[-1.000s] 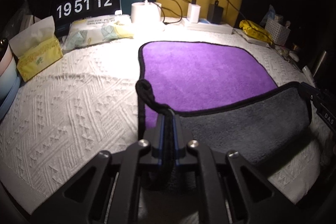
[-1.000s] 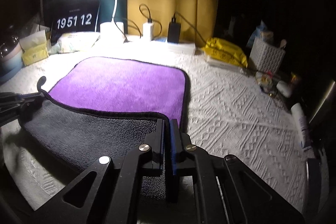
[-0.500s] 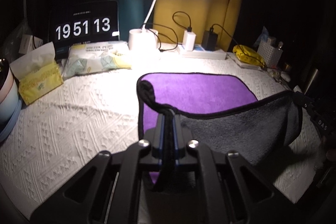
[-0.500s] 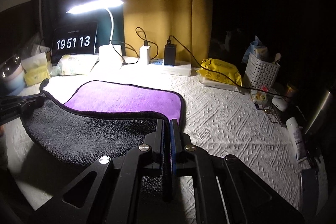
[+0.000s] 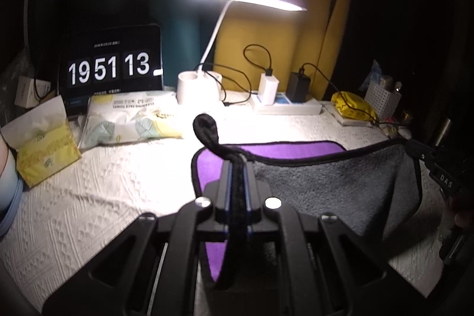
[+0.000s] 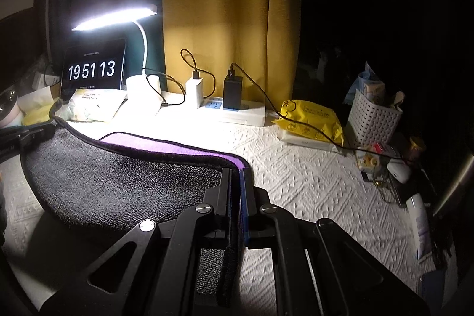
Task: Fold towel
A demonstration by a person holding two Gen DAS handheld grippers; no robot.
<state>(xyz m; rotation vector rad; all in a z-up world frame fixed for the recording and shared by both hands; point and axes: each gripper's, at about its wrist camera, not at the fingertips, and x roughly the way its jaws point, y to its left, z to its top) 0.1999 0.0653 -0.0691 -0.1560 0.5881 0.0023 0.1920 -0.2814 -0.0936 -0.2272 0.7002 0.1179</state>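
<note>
The towel (image 5: 334,185) is purple on one side and grey on the other, with a black hem. My left gripper (image 5: 236,165) is shut on its near left corner; the hem loop sticks up above the fingers. My right gripper (image 6: 236,172) is shut on the near right corner of the towel (image 6: 118,176). Both hold the near edge lifted above the white textured tablecloth (image 5: 97,197), grey side facing me. The far purple part still lies on the cloth. The other gripper shows at the right edge of the left wrist view and at the left edge of the right wrist view.
At the back stand a lit desk lamp (image 5: 198,85), a clock tablet (image 5: 111,70), a power strip with chargers (image 5: 287,105), a wipes pack (image 5: 127,120) and a tissue box (image 5: 44,150). A yellow packet (image 6: 311,117), a white basket (image 6: 373,117) and small bottles sit at right.
Both grippers have risen with the towel's near edge and carried it toward the far side. Less purple shows, more grey hangs between the grippers.
</note>
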